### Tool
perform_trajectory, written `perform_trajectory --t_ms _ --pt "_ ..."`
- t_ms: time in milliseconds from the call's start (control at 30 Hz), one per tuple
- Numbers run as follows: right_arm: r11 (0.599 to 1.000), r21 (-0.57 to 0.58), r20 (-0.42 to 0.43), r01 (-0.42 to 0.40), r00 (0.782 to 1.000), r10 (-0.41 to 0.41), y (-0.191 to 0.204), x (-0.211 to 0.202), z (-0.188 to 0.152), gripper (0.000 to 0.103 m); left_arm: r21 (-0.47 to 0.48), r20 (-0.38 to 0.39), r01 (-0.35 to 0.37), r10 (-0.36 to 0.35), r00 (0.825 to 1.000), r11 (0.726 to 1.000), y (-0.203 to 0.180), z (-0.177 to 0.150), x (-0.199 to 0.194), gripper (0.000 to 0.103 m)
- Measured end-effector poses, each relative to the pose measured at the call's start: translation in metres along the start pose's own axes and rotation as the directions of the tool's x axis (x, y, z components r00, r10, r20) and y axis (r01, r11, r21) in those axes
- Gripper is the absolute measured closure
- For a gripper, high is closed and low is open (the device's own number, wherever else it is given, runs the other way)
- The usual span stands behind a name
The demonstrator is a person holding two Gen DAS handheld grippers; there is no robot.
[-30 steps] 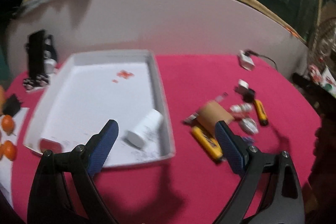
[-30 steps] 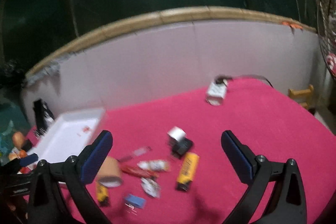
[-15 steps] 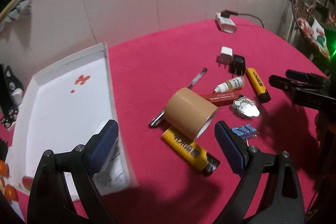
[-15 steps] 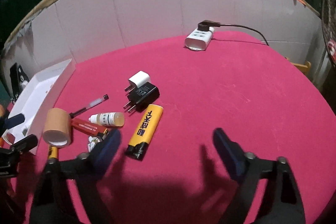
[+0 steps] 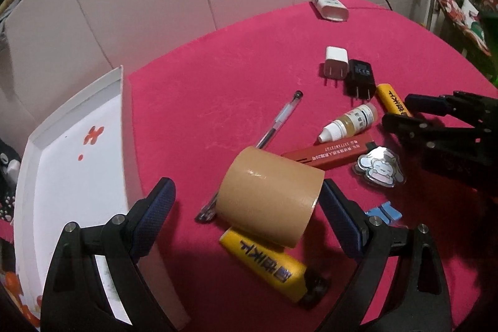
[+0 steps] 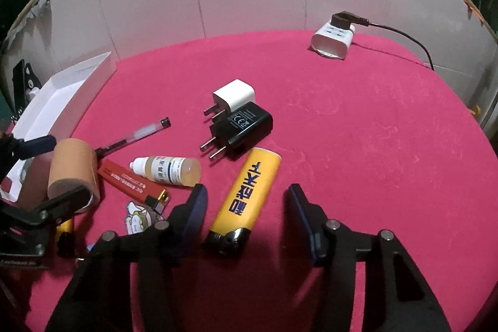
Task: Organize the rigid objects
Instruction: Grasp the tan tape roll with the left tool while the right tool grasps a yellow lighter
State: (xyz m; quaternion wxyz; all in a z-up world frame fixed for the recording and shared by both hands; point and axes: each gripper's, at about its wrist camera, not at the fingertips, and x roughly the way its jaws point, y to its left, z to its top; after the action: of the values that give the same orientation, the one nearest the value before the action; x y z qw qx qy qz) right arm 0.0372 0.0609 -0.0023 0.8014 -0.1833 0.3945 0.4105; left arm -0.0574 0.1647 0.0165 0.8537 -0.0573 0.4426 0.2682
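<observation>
My left gripper (image 5: 247, 215) is open with its fingers on either side of a brown tape roll (image 5: 269, 193), which lies on a yellow lighter (image 5: 264, 265) and a pen (image 5: 267, 139). My right gripper (image 6: 247, 212) is open around the lower end of a second yellow lighter (image 6: 249, 192). A dropper bottle (image 6: 168, 170), a red lighter (image 6: 130, 182), a white plug (image 6: 233, 95) and a black plug (image 6: 241, 126) lie close by on the red cloth. A white tray (image 5: 62, 176) stands at the left.
A white power strip (image 6: 333, 42) with a black cord sits at the back right. A cartoon sticker (image 5: 378, 170) and a blue clip (image 5: 384, 212) lie near the tape roll. White panels wall the table's far side. The table's round edge drops off at the right.
My left gripper swung from over the tray to the tape roll and closed in on it. My right gripper came down to the yellow lighter and its jaws narrowed.
</observation>
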Motion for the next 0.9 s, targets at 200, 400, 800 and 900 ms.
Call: perform_trajectory --t_ms 200,400,800,900 --pt "0.999 0.034 0.006 -0.043 0.999 0.043 -0.011 -0.004 -0.003 0.08 0.008 -0.002 0.047 -0.047 0.999 0.999 -0.006 -0.005 0.0 0.045" --pt "0.991 0.101 0.03 -0.092 0.996 0.089 -0.023 -0.014 -0.009 0.08 -0.058 0.036 0.066 -0.064 0.997 0.996 0.0 -0.013 -0.017 0.045" --pt "0.984 0.104 0.161 -0.142 0.979 0.125 -0.02 -0.066 0.0 0.08 -0.164 0.202 0.08 -0.046 0.978 0.983 0.009 -0.009 -0.084 0.045" --pt "0.984 0.083 0.183 -0.16 0.973 0.143 -0.013 -0.076 0.004 0.08 -0.186 0.22 0.072 -0.03 0.975 0.98 0.015 -0.007 -0.092 0.045"
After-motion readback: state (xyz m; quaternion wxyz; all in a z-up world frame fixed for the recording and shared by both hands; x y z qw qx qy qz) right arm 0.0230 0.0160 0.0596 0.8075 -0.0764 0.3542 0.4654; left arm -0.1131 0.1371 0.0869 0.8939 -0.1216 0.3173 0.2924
